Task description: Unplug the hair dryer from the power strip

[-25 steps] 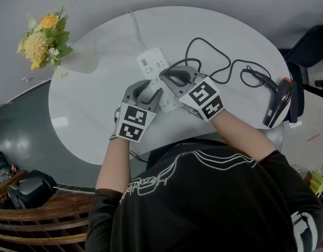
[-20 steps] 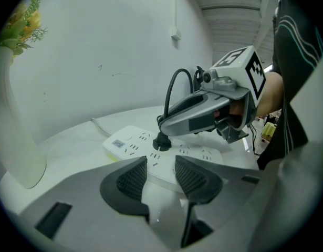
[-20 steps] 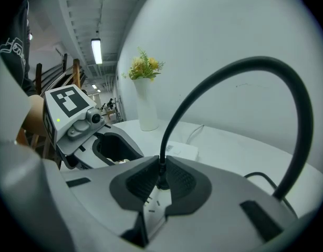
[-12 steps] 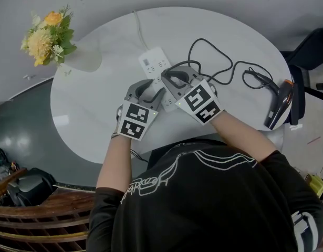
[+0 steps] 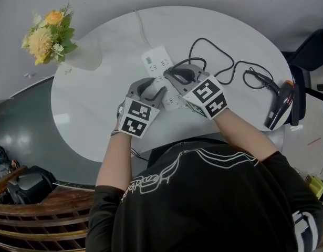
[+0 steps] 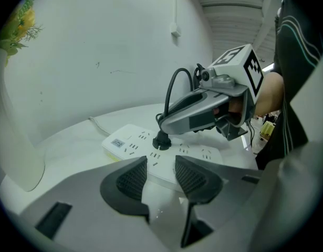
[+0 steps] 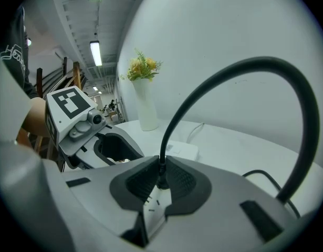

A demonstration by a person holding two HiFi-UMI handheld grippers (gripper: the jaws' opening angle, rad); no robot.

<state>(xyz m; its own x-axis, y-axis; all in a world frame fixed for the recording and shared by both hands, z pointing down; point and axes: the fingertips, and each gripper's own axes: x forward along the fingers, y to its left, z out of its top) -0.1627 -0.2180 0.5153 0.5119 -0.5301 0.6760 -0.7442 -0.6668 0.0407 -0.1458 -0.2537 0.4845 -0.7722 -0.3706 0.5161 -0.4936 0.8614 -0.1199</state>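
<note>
Right tongs (image 7: 160,184) slightly rightward, downtilted on plug (image 6: 160,140)

Table (image 5: 98,104), power strip (image 5: 157,62), hair dryer (image 5: 278,101), perhaps vase (image 5: 82,61)

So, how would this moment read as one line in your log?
left gripper: open over power strip | right gripper: shut on plug | plug: in socket | hair dryer: lying aside

Table (image 5: 93,104) layout
Power strip (image 5: 155,61) lies at centre; vase (image 5: 83,60) far left; hair dryer (image 5: 277,103) at right edge, its plug (image 6: 160,140) in the strip.
</note>
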